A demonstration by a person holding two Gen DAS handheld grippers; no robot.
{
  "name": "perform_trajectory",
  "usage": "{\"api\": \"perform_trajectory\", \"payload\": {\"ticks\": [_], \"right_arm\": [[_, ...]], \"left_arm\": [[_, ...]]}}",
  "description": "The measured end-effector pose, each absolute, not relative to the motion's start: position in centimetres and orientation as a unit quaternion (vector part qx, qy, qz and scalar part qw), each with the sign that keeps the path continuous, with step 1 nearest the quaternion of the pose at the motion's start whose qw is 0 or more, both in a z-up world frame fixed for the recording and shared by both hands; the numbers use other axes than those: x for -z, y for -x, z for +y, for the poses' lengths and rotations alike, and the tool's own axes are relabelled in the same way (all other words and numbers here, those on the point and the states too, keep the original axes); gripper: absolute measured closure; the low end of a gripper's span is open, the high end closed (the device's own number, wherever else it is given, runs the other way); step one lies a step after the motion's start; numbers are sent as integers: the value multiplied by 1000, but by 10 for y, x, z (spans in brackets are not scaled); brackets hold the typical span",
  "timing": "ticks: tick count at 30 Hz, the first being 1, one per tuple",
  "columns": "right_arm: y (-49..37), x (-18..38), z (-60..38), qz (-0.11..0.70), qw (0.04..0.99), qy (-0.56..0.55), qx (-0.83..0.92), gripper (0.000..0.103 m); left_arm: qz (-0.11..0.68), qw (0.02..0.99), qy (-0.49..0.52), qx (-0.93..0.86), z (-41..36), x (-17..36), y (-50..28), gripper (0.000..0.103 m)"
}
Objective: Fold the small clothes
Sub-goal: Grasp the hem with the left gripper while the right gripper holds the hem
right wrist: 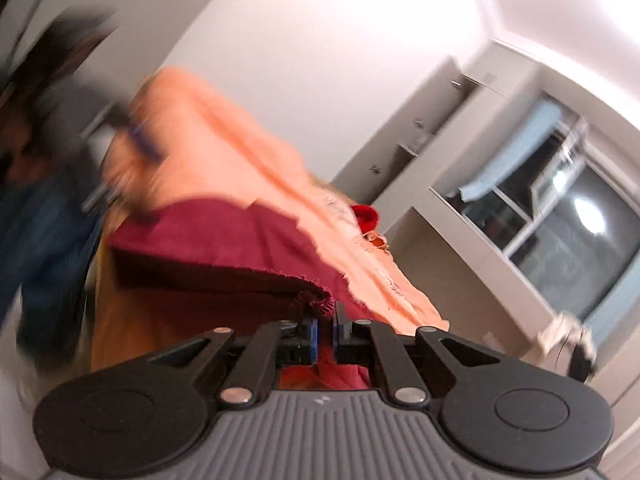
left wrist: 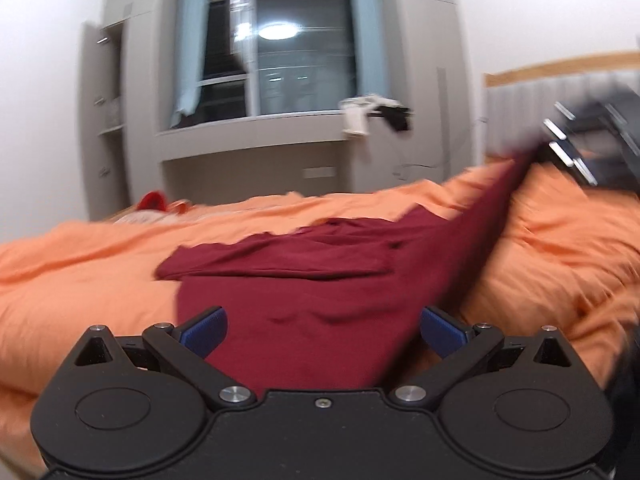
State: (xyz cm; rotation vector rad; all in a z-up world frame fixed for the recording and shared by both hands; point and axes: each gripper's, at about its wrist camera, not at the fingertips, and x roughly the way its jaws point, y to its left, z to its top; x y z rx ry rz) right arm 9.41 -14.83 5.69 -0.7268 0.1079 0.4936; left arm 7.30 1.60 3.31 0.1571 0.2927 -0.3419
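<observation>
A: Cloth first. Where is the maroon garment, and how does it run?

B: It lies on the bed's orange duvet. In the left wrist view its long axis runs from the near edge of the bed diagonally up toward the headboard side, ending in a raised, stretched corner.

A: Who lifts that corner?

B: The right hand-held gripper. Its blue pads are pressed together, pinching a frayed corner of the garment, whose edge hangs taut from there.

A: And the left hand-held gripper?

B: Spread wide, pads apart, with cloth lying between them; whether they touch it I cannot tell.

A: Anything unclear?

B: Both views are blurred. The garment's near end is hidden behind the left gripper's body, so its type is hard to make out. A red item sits at the bed's far edge, unidentifiable.
</observation>
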Motion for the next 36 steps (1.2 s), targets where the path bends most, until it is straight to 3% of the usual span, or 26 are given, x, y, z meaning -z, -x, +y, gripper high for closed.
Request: {"api": "perform_trajectory", "payload": {"ticks": [6,10,16,23,29,36], "right_arm": [[-116,-98,-167,53,931,276,-233,97],[-116,-112,-176,53,937,254,-234,97],[-112,-129,-188,38,945,233,-228,97],[-120,-144,-204,25,956,195,-218,97],[-125,-146,-209,21,956,190,-221,97],[-119,-141,-213,24,959,185,-214,97]], "left_arm": [[169,963,-174,119,-36,-9,-86,1],[192,961,-181,82,-58,-1,-112,1],[205,954,-215,35,-61,5,-128,19],[211,954,-214,-19,-29,2,-121,55],[205,955,-209,-40,-9,-5,-115,60],[187,963,-194,-27,7,-12,-106,92]]}}
